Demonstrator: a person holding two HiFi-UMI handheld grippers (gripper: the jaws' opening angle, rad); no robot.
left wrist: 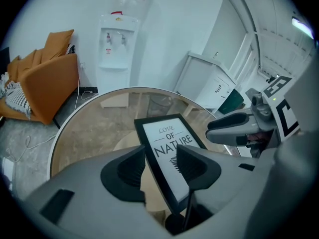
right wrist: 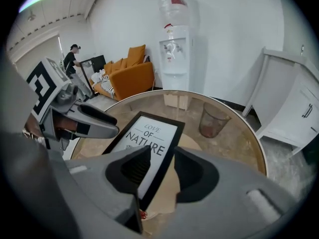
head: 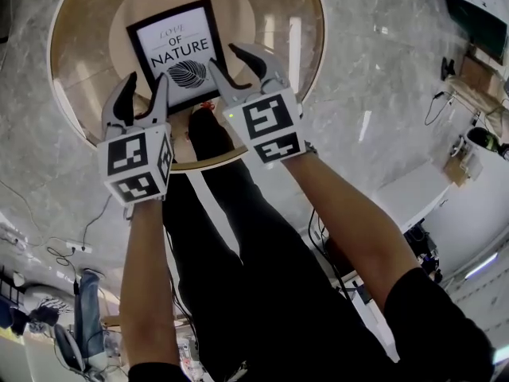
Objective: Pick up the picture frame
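Observation:
A black picture frame (head: 176,54) with a white "LOVE OF NATURE" print lies flat on a round glass table (head: 73,114). My left gripper (head: 145,84) hangs over the frame's near left corner with its jaws open. In the left gripper view, the frame (left wrist: 167,136) has its left edge in the gap of that gripper (left wrist: 160,158), and neither pad presses on it. My right gripper (head: 226,57) stands open over the near right side. In the right gripper view, the right edge of the frame (right wrist: 144,136) runs between the jaws of the right gripper (right wrist: 162,159), untouched.
A water dispenser (left wrist: 117,44), an orange armchair (left wrist: 45,83) and a white cabinet (left wrist: 209,81) stand beyond the table. A wire waste basket (right wrist: 212,118) shows through the glass. A person (right wrist: 74,59) stands far off. My own legs are against the table's near rim.

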